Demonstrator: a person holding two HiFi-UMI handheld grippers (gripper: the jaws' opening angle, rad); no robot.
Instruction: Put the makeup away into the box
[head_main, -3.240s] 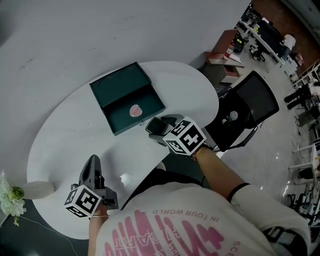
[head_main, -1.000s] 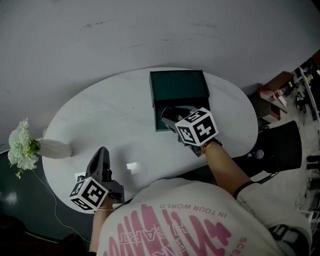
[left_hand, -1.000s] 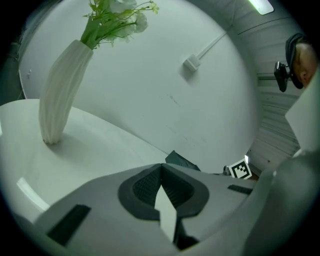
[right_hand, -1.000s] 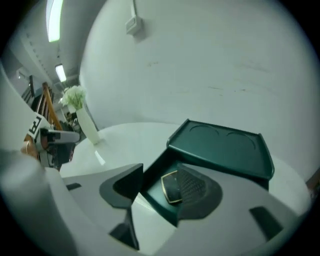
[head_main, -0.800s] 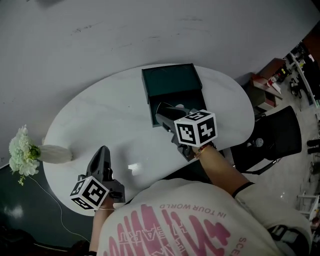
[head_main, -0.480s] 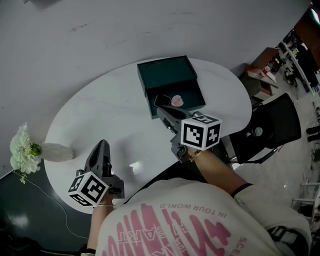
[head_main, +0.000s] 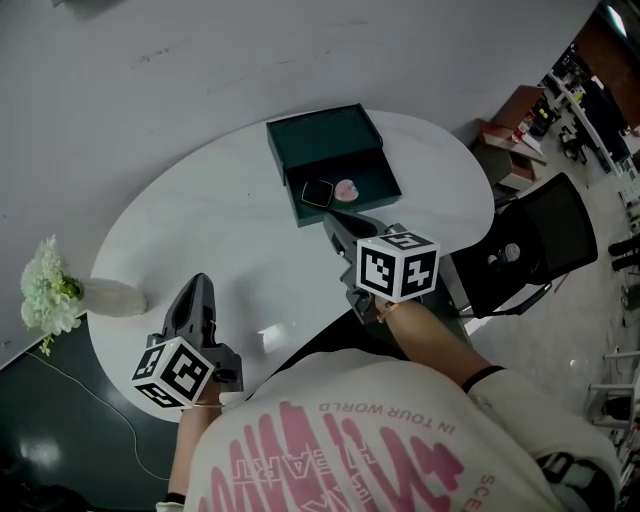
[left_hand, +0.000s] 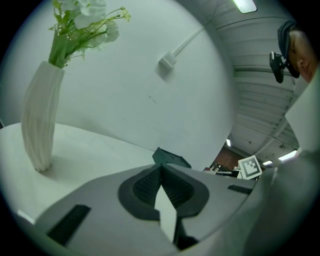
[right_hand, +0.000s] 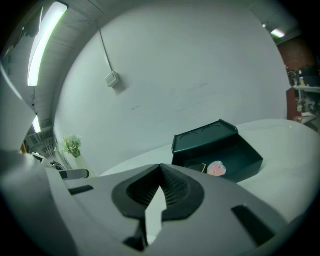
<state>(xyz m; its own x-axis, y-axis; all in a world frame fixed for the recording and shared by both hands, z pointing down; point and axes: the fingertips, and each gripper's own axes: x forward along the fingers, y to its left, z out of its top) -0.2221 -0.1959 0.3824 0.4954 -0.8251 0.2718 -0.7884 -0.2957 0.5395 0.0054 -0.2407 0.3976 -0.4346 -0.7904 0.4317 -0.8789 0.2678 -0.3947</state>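
The dark green box (head_main: 372, 176) lies open at the table's far side, lid leaning back. Inside it lie a black square compact (head_main: 317, 193) and a pink heart-shaped case (head_main: 346, 189), side by side. My right gripper (head_main: 335, 223) hovers just in front of the box, shut with nothing in it. From the right gripper view, its jaws (right_hand: 160, 171) meet, and the box (right_hand: 235, 156), the pink case (right_hand: 216, 169) and the compact (right_hand: 198, 167) lie beyond them. My left gripper (head_main: 196, 291) is held above the table's near left, shut and empty; its tips (left_hand: 161, 168) touch.
A white vase (head_main: 108, 297) with pale flowers (head_main: 45, 290) lies at the table's (head_main: 210, 220) left end and rises at the left in the left gripper view (left_hand: 37, 120). A black office chair (head_main: 520, 240) stands off the table's right end. The person's pink-printed shirt fills the bottom.
My right gripper has drawn back out of the box toward me and its jaws have closed. The black compact now lies in the box beside the pink case. My left gripper rose slightly.
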